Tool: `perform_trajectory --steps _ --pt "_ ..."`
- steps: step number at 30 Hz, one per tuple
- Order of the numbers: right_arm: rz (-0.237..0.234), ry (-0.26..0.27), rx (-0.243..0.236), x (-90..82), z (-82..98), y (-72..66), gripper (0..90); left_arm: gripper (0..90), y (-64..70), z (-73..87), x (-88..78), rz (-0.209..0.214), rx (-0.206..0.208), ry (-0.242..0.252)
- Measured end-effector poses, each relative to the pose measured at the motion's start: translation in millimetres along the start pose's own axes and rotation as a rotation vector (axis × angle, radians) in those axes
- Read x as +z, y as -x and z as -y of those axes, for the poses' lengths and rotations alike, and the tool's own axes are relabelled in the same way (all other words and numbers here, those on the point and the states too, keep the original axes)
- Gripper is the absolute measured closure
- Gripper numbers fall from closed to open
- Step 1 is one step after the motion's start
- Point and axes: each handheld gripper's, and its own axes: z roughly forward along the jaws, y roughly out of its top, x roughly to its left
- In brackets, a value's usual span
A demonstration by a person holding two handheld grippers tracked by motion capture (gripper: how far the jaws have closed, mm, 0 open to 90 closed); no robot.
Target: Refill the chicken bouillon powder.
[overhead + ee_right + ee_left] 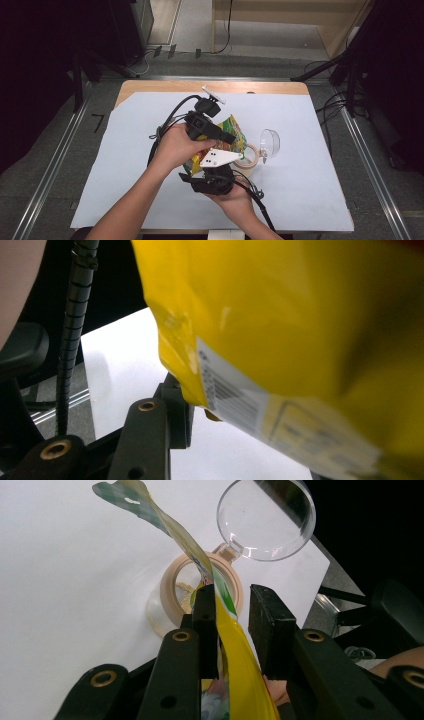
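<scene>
Grey carpet floor [45, 165]; wooden table [150, 86] under white sheet [300, 165].

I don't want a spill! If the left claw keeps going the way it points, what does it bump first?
Probably the open jar right ahead of the left claw, below the yellow bag; depth is unclear.

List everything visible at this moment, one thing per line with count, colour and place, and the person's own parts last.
snack bag: one, yellow and green, held over the jar between both grippers, tilted
jar: one, clear with a beige rim, on the sheet right of centre, a little pale content inside
lid: one, clear, hinged open on the jar's far side
sheet: one, pale blue-white, covering the table
table: one, wood, far edge bare
left gripper: one, black, bag edge between its jaws, against the left jaw
right gripper: one, black, under the bag, grip unclear
hands: two, from the bottom edge
</scene>
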Motion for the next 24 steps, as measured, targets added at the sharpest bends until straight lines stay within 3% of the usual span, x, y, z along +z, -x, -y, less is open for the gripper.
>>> perform_trajectory --steps 5,9,13,24 --pt "-0.022 -0.015 0.039 -2.3 -4.3 -2.3 59.9 73.7 -2.4 -0.7 -1.3 0.020 -0.036 -0.008" --pt "-0.021 -0.010 0.041 -2.0 -3.7 -1.9 60.1 72.0 -2.3 -0.8 -1.1 0.021 -0.036 -0.006" --pt "-0.024 -0.003 0.078 -2.6 -4.1 -1.6 60.7 71.1 -1.4 -0.7 -1.2 0.022 -0.040 -0.002" --pt "-0.018 0.006 0.082 -6.5 -5.8 -0.2 60.7 68.4 1.4 -0.4 -4.2 0.016 -0.028 0.021"
